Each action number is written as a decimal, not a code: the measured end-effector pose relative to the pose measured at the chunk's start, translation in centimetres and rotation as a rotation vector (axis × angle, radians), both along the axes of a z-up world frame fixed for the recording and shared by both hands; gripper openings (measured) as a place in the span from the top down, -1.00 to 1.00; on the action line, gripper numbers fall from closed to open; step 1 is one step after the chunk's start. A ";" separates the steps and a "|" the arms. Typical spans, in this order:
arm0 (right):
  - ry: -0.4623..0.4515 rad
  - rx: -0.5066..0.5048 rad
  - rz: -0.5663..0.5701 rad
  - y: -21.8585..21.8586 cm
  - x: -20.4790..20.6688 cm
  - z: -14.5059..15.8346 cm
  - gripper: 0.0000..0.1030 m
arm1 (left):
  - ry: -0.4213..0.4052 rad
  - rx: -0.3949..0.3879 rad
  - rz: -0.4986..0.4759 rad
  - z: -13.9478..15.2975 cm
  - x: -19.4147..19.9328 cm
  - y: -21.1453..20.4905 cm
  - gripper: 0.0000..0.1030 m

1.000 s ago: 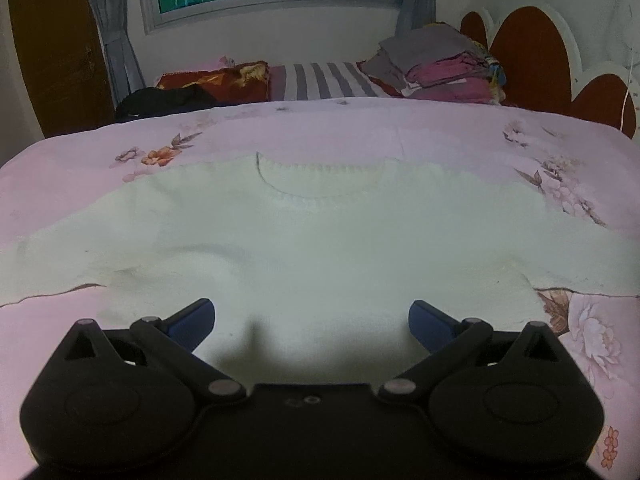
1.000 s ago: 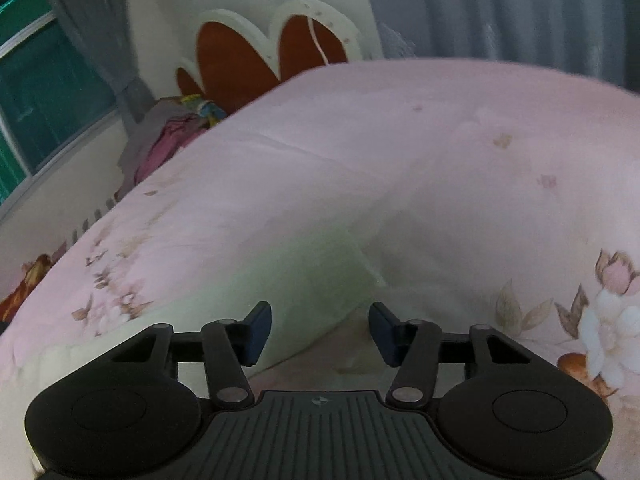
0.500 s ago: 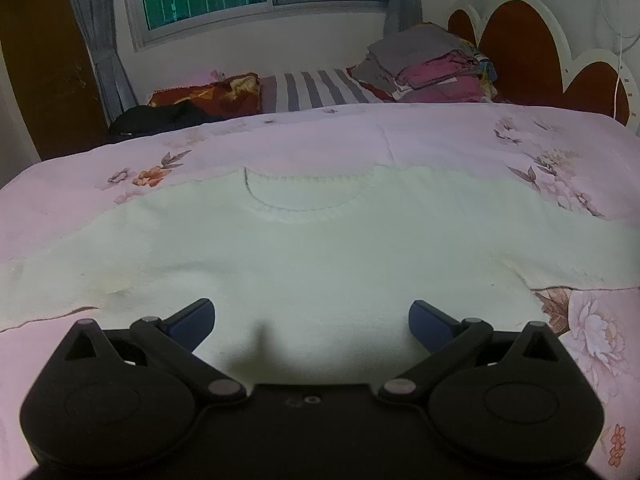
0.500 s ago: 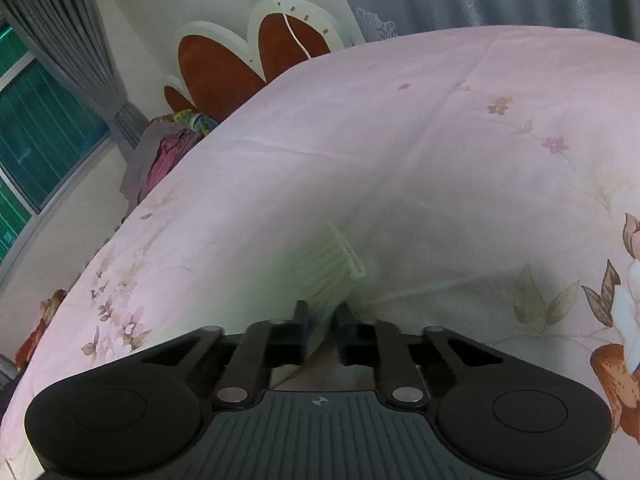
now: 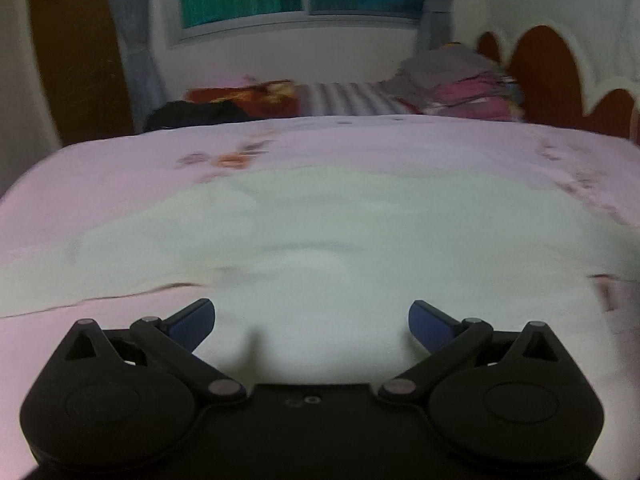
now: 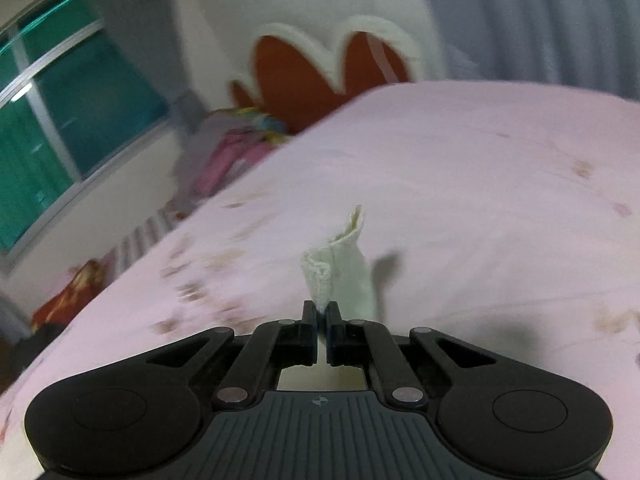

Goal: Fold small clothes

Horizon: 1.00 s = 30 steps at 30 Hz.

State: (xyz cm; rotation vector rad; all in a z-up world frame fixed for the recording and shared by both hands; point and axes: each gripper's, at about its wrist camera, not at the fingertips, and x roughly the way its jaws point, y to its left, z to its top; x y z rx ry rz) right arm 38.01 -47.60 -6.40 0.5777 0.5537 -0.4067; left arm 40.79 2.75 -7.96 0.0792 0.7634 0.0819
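Note:
A cream knitted sweater (image 5: 320, 240) lies spread flat on the pink floral bedspread (image 5: 100, 168), neckline away from me; the view is blurred. My left gripper (image 5: 311, 320) is open and empty, its blue-tipped fingers wide apart just above the sweater's lower body. My right gripper (image 6: 320, 316) is shut on the ribbed cuff of the sweater's sleeve (image 6: 340, 268), which stands up from between the jaws, lifted above the bedspread (image 6: 480, 184).
A pile of folded clothes (image 5: 452, 84) sits at the far right by the scalloped red headboard (image 5: 548, 68). A striped pillow (image 5: 344, 96), a red patterned one and dark cloth (image 5: 196, 114) lie along the far edge under the window. The pile also shows in the right wrist view (image 6: 232, 148).
My right gripper closed on the sleeve cuff and has lifted it off the bed. My left gripper stayed open and shifted over the sweater body; both views are now motion-blurred.

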 end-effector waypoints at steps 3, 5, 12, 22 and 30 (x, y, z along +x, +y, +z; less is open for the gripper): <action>-0.018 -0.032 0.116 6.2 1.7 1.5 0.94 | -0.013 0.010 0.064 0.1 -0.3 3.3 -1.00; -0.023 -0.058 0.191 10.4 3.0 2.0 0.94 | -0.010 -0.048 0.104 0.1 -0.9 6.2 -1.00; -0.019 -0.054 0.405 24.6 7.0 1.2 0.94 | 0.065 -0.098 0.221 -1.0 -2.8 14.5 -1.00; 0.060 -0.041 0.643 37.2 10.1 -3.1 0.94 | 0.038 -0.200 0.228 -0.5 -4.5 18.6 -0.94; 0.037 -0.189 0.695 38.9 8.6 -3.8 -0.58 | 0.013 -0.291 0.121 -0.3 -0.1 14.5 -0.65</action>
